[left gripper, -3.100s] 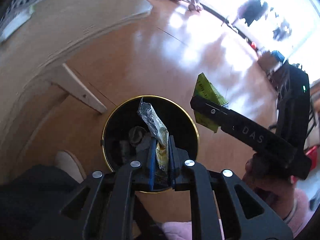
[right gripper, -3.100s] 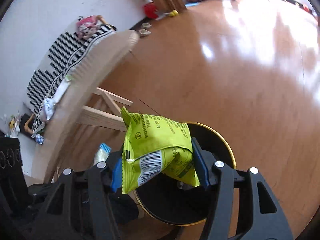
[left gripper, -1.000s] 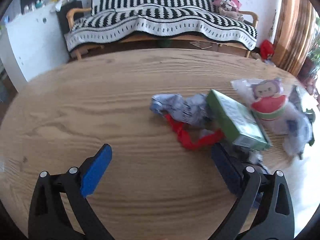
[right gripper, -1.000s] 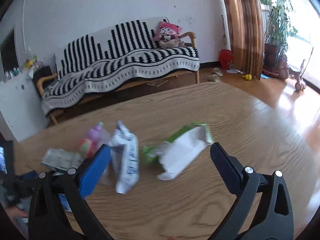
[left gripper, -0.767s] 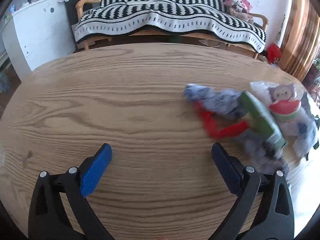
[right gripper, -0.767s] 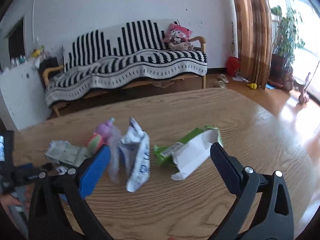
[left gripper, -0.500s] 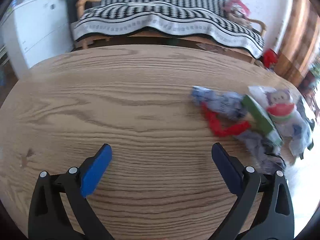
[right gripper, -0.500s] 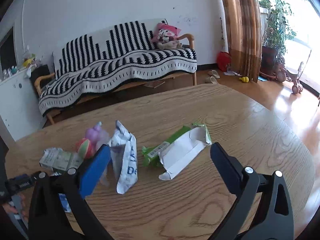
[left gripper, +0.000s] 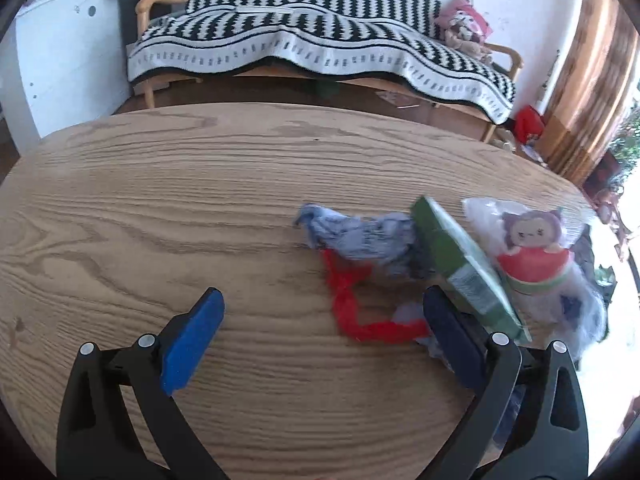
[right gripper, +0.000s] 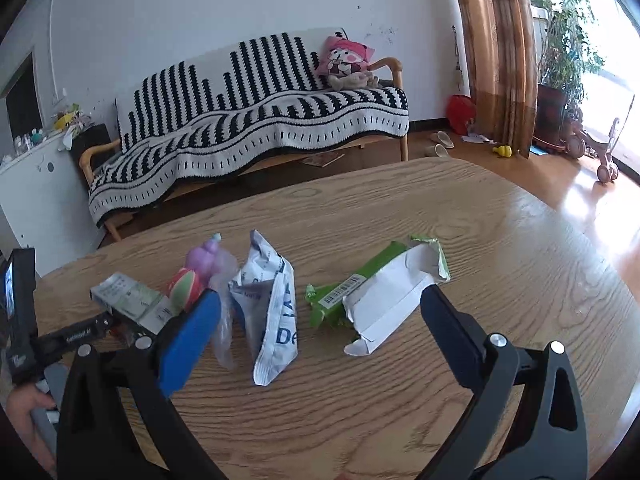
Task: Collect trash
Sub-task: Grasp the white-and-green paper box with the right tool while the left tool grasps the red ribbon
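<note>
Trash lies on a round wooden table (left gripper: 160, 208). In the left wrist view a crumpled grey-blue wrapper (left gripper: 360, 240) with a red strip (left gripper: 352, 312) sits just ahead of my open left gripper (left gripper: 320, 332), beside a green box (left gripper: 460, 268) and a clear bag with a cartoon figure (left gripper: 532, 256). In the right wrist view a white-blue pouch (right gripper: 272, 312) and a torn green-white wrapper (right gripper: 384, 296) lie between the wide-open fingers of my right gripper (right gripper: 316, 328). The cartoon bag (right gripper: 200, 276) and the box (right gripper: 132, 304) are at the left. Neither gripper holds anything.
The left gripper's body (right gripper: 24, 320) and a hand (right gripper: 20, 404) show at the left edge of the right wrist view. A striped sofa (right gripper: 248, 128) stands behind the table, a white cabinet (left gripper: 60, 52) at the left, curtains (right gripper: 500, 52) and plants at the right.
Both grippers left the floor bin, where they held wrappers, and now stand open over the table. In the last half second the left gripper has swung right, closer to the grey-blue wrapper.
</note>
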### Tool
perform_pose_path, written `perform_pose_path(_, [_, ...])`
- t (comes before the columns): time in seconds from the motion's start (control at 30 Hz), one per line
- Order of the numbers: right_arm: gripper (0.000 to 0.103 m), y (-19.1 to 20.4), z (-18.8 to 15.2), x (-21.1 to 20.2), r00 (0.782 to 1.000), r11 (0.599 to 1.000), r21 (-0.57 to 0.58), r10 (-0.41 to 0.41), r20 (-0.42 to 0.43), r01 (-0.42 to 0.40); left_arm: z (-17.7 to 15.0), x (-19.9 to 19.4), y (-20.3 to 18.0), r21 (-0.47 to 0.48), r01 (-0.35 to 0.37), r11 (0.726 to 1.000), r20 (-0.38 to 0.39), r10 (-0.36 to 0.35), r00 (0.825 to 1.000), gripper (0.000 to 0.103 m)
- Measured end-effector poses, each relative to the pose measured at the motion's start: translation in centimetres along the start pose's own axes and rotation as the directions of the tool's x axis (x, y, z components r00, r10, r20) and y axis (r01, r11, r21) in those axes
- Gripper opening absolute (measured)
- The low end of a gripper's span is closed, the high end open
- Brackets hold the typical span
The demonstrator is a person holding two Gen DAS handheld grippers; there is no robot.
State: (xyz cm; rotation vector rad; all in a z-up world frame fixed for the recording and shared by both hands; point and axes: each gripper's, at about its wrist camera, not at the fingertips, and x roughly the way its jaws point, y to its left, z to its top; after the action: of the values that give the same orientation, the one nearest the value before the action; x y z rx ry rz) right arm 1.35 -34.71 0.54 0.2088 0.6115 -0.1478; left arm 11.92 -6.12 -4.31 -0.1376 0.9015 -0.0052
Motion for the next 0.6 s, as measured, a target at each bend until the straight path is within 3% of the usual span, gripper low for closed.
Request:
perform_pose_path(0.3, [0.097, -0.4, -0.3, 0.1, 1.0, 1.0, -0.021, -0.003, -0.012, 0.003, -1.4, -1.3, 3.2, -0.013, -0.041, 0.999, -0.014, 0.04, 0.999, 0.097])
perform_pose_path(0.6, [0.097, -1.2, -0.5, 0.9, 0.995, 0.995, -0.034, -0.099, -0.023, 0.098, -1.2, -0.8, 3.5, 0.022, -0.081, 0.996, -0.013, 0.081, 0.997, 0.097])
